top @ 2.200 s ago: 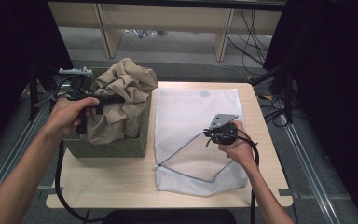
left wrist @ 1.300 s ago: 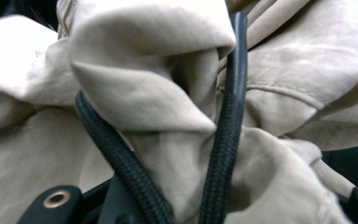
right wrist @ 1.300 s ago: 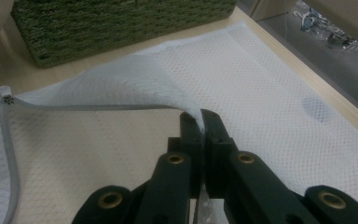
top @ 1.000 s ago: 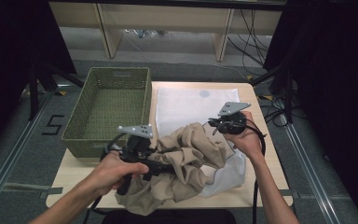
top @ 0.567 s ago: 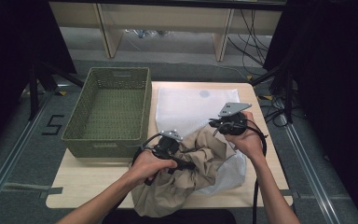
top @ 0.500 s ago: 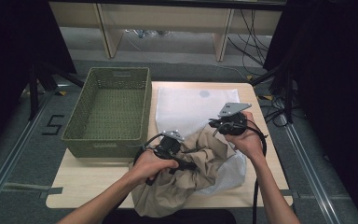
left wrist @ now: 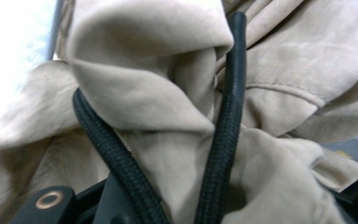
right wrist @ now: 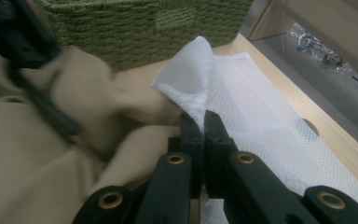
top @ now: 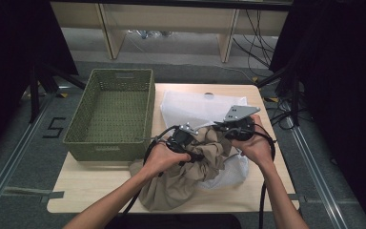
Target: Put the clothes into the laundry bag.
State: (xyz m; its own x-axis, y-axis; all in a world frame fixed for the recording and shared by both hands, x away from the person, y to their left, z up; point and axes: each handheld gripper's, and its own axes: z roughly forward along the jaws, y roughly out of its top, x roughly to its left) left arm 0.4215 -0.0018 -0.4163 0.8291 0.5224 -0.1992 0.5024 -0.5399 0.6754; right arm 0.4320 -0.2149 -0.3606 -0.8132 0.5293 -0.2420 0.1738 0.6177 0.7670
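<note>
We count one table point(top: 100, 193), and on it one green basket point(top: 110, 112), one white mesh bag point(top: 195, 102) and one tan garment point(top: 181, 179). The basket sits at the table's left and we see nothing in it. The bag lies flat to its right, and the garment is bunched over the bag's near part, spilling toward the table's front edge. Two grippers are in use, one per hand. The left gripper point(top: 187, 143) is pushed into the heap; in the left gripper view a fold of the garment point(left wrist: 168, 112) fills the space between its two jaws, which stand apart around it, so it has the cloth in its grasp. The right gripper point(top: 232, 128) is just beside the heap's far right; in the right gripper view its jaws are pressed together on a lifted edge of the bag point(right wrist: 191, 74), with the garment point(right wrist: 37, 158) lying against that edge.
</note>
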